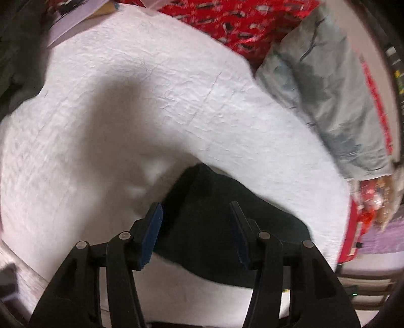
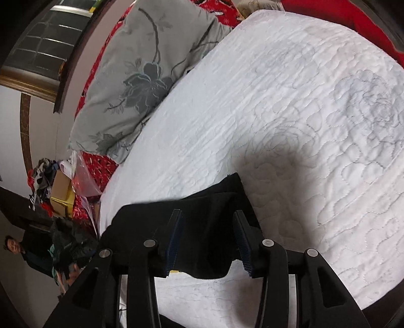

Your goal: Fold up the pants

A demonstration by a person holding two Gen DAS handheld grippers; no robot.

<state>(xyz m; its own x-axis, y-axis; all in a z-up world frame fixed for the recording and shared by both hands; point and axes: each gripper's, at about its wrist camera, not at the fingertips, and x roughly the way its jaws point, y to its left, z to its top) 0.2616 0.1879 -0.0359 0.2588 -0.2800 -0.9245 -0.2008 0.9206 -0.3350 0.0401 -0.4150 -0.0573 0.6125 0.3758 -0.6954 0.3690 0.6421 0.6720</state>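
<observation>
Left claw [image 1: 197, 214] wide over black pants [image 1: 227, 227], right claw [image 2: 208, 222] wide, white quilt [image 2: 290, 101], grey floral pillow [image 2: 141, 75] beside

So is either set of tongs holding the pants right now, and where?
Neither. Both the left tongs and right tongs are open over the black pants, gripping nothing.

A white quilted mattress stitched with rose outlines [image 2: 290, 106] fills most of both views, lying over a red patterned bedspread [image 1: 242, 20]. A grey pillow printed with dark flowers [image 2: 141, 83] rests along its edge. Beyond it stand a pale wall [image 2: 38, 131], a dark-framed paned window [image 2: 43, 43] and a brown cardboard box [image 2: 60, 189].
</observation>
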